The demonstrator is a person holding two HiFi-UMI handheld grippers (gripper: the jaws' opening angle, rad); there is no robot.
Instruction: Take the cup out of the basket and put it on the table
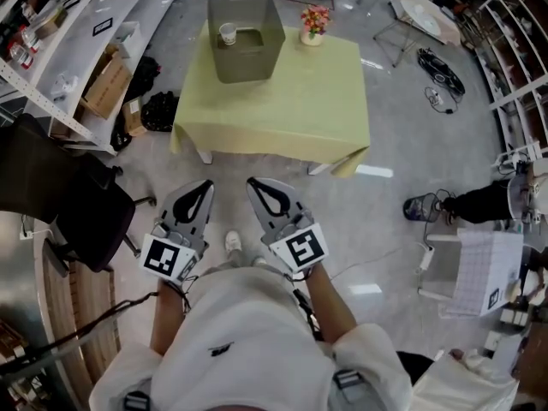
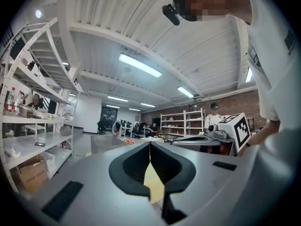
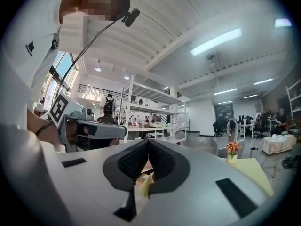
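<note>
L gripper (image 1: 204, 187): jaws together, nothing btwn them. It is held level at waist height over the floor, tips aimed at the table (image 1: 291, 110) and well short of it.

Cup (image 1: 227, 32): inside the basket (image 1: 257, 65), against its left wall. The basket stands on the table's far-left part.

R gripper (image 1: 255, 183): jaws also together and empty, just beside the L gripper and pointing the same way.

Flowers (image 1: 314, 21): just right of the basket, on the table's far edge.

Step in hand, as judged: the approach, w/ no reach begun yet. To do it well:
- Close in on the table's near edge first, since the basket sits toward the far side.
- Use the L gripper, as the cup is on the basket's left.
- Spread the jaws before going over the rim.
- Come down from above, not through the wall.
- Pinch the cup's wall near its rim, gently, as it looks like thin paper and may crush.
- Lift straight up till clear of the rim.
- Set it down on bare cloth in front, away from the flowers.

Cup pose: upright, mouth up and base down. Its long axis is approx vertical, so a top-down pick suits it.
</note>
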